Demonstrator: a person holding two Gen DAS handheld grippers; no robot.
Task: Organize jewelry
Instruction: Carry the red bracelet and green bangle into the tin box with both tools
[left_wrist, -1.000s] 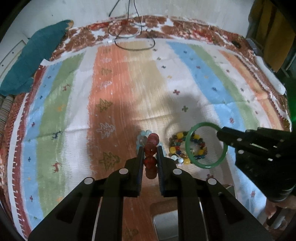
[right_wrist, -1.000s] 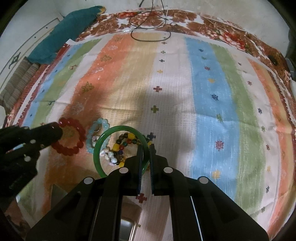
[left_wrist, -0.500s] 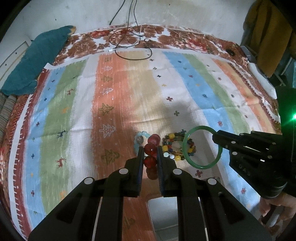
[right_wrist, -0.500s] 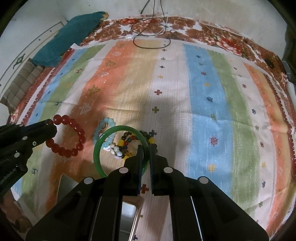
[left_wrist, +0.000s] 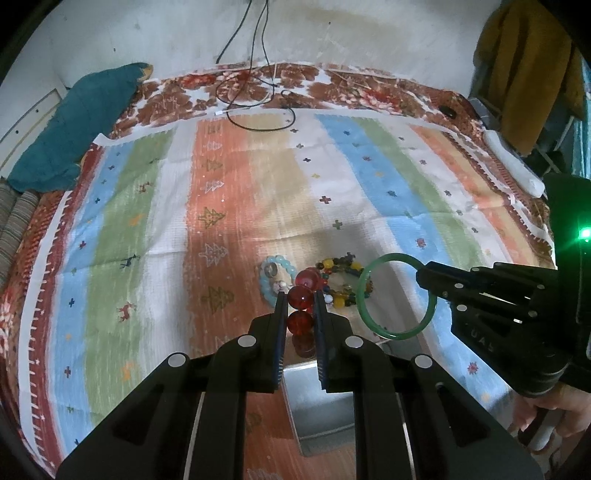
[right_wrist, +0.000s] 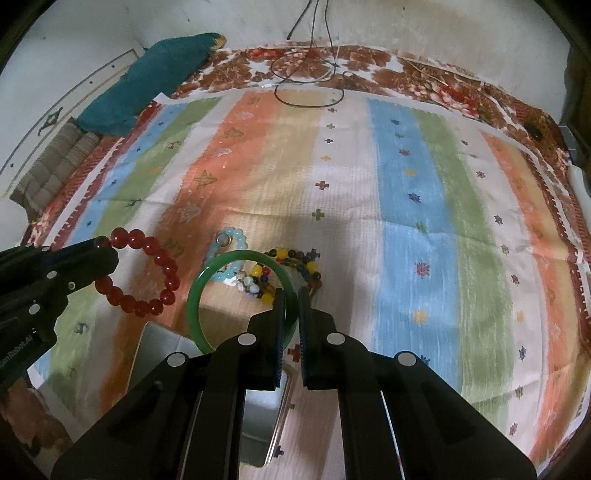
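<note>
Both bracelets have been lifted clear of the bed since the earlier frames, and more of the metal tin (left_wrist: 321, 402) has come into view beneath the tongs. The left tongs (left_wrist: 300, 306) are closed narrowly on the red bead bracelet (left_wrist: 301, 295), with several beads pinched between the pads; in the right wrist view the rest of its loop (right_wrist: 147, 273) is seen hanging free beside the tips, above the striped bedspread (right_wrist: 406, 184). The right tongs (right_wrist: 291, 299) are fully closed on the rim of the green bangle (right_wrist: 194, 306), which is held as an open ring tilted out to the left of the fingers. Each piece is judged to be gripped at one edge so that it hangs clear and can be lowered into a container without snagging. Two pieces are left on the bedspread: a pale blue bead bracelet (left_wrist: 275, 275) and a multicoloured bead strand (left_wrist: 340, 280), lying just beside each other, near the far side of the tin. The tin is judged to be the intended place for the jewelry, since it lies directly below both tongs; whether it holds anything cannot be told. A teal cloth (left_wrist: 77, 125) and loose cables (left_wrist: 258, 99) are noted at the far edge of the bed, well apart from the work. A hand (left_wrist: 554, 421) is seen on the right tool's grip. The step in hand is judged to be the carrying of both held pieces towards the tin.
</note>
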